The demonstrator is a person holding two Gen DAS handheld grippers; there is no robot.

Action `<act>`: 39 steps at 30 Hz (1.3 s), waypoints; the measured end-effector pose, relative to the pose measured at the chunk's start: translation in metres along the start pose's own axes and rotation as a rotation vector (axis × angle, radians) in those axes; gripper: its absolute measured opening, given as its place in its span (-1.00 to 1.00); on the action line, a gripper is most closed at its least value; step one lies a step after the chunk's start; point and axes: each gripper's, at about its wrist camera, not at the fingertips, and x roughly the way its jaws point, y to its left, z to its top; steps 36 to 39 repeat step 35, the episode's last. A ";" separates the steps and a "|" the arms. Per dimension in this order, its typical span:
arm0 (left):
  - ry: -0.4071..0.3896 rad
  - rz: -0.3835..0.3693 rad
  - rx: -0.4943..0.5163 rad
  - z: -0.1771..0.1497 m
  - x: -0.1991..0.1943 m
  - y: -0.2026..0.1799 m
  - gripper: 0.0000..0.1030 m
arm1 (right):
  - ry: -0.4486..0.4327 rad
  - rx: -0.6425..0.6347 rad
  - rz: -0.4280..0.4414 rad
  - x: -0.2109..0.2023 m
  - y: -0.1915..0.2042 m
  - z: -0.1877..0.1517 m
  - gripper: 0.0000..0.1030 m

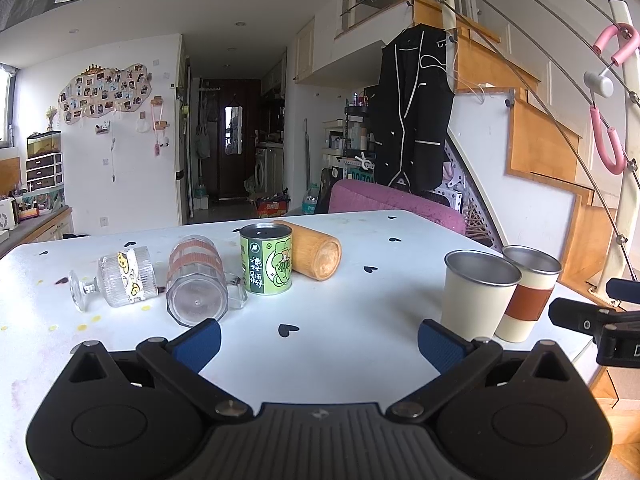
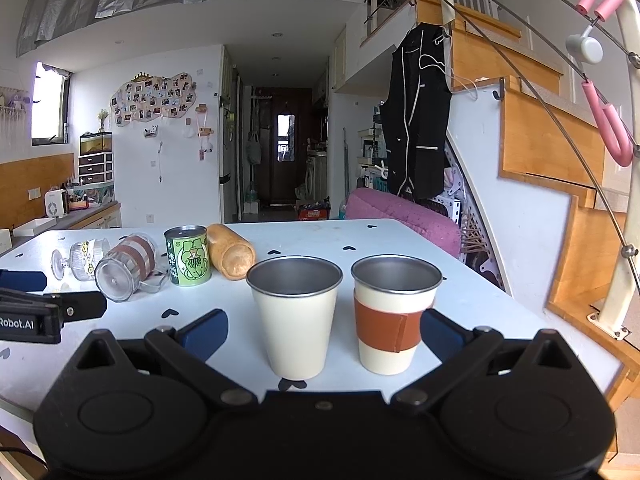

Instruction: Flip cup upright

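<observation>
Cups: your glass mug (image 1: 196, 280) lies on its side, base toward you; stemmed glass (image 1: 116, 282) lies crosswise. Both grippers (image 1: 318, 342) (image 2: 324, 334) spread, empty.

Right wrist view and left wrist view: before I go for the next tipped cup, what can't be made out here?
- Right claw: its right pad is partly hidden behind the sleeved cup, right wrist view.
- Wooden cup: its far end is hidden behind the green can, left wrist view.
- Glass mug: handle partly hidden behind its body.
- Goblet: too small to read its rim, right wrist view.
</observation>
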 end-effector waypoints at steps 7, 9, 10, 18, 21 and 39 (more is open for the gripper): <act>0.003 0.001 -0.001 -0.003 0.002 0.001 1.00 | 0.003 -0.003 -0.003 0.000 -0.001 -0.001 1.00; 0.004 0.001 -0.002 -0.002 0.002 0.001 1.00 | 0.003 -0.003 -0.004 0.000 0.000 -0.001 1.00; 0.004 0.001 -0.001 -0.002 0.002 0.001 1.00 | 0.003 -0.003 -0.004 0.000 0.000 -0.001 1.00; 0.004 0.001 -0.001 -0.002 0.002 0.001 1.00 | 0.008 -0.002 -0.006 0.000 0.001 -0.001 1.00; 0.004 0.001 -0.001 -0.002 0.002 0.001 1.00 | 0.008 -0.003 -0.006 0.000 0.001 -0.001 1.00; 0.006 -0.001 0.002 -0.002 0.002 -0.001 1.00 | 0.008 -0.003 -0.006 0.000 0.001 -0.001 1.00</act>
